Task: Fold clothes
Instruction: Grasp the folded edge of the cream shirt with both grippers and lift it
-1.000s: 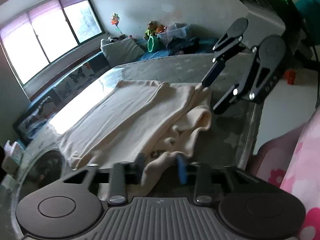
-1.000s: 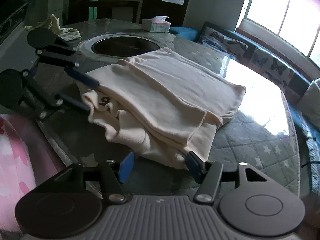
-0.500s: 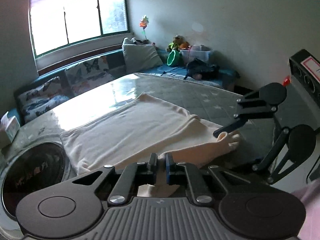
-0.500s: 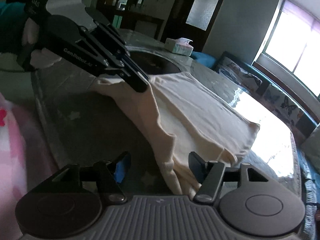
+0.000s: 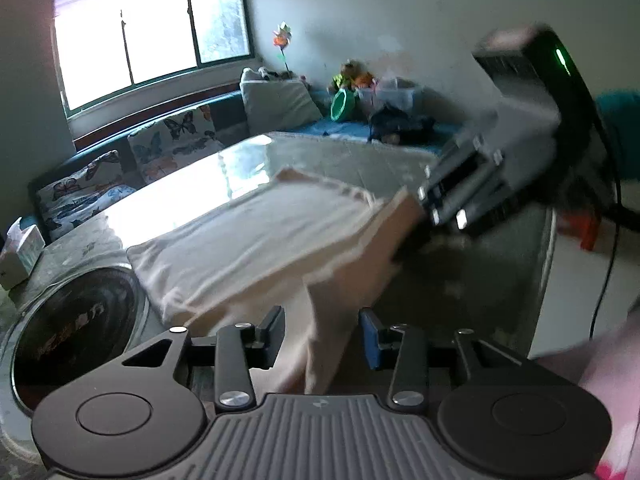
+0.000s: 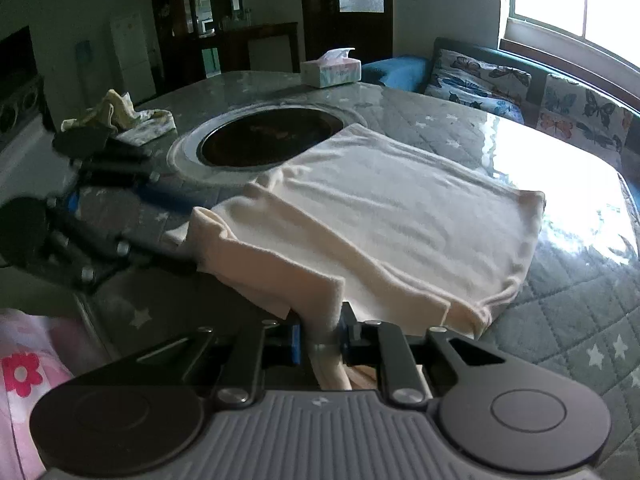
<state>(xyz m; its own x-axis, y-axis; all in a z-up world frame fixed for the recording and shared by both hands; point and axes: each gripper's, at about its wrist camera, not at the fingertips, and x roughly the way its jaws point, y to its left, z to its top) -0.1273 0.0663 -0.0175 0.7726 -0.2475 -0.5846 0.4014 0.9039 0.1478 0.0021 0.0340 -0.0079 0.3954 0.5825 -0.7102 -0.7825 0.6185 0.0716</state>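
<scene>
Pinching a bunched strip of the cream garment (image 6: 392,216) between its blue pads, the right gripper (image 6: 320,340) has its jaws closing, the cloth rising from them in a narrow ridge. The left gripper (image 5: 322,336) is opening; a fold of the same garment hangs in the gap, and neither pad visibly presses it.

Risks, nearest first. (1) The right gripper's hold is on a thin, rolled bit of cloth, probably a sleeve or side edge; a hard pull could drag it out of the pads or tug the whole garment off square. (2) With the left jaws parting, the fold between them is likely to drop and slump into a lump rather than a clean crease. (3) The flat part of the garment lies on a glossy quilted table (image 6: 560,320) and may slide when one corner is drawn.

Position. The garment lies spread on the table ahead of both grippers, its near edge reaching into their jaws, its far end overlapping the rim of the round dark inset (image 6: 268,138). Beyond it stand a tissue box (image 6: 330,72) and a crumpled cloth (image 6: 120,118), well apart.
</scene>
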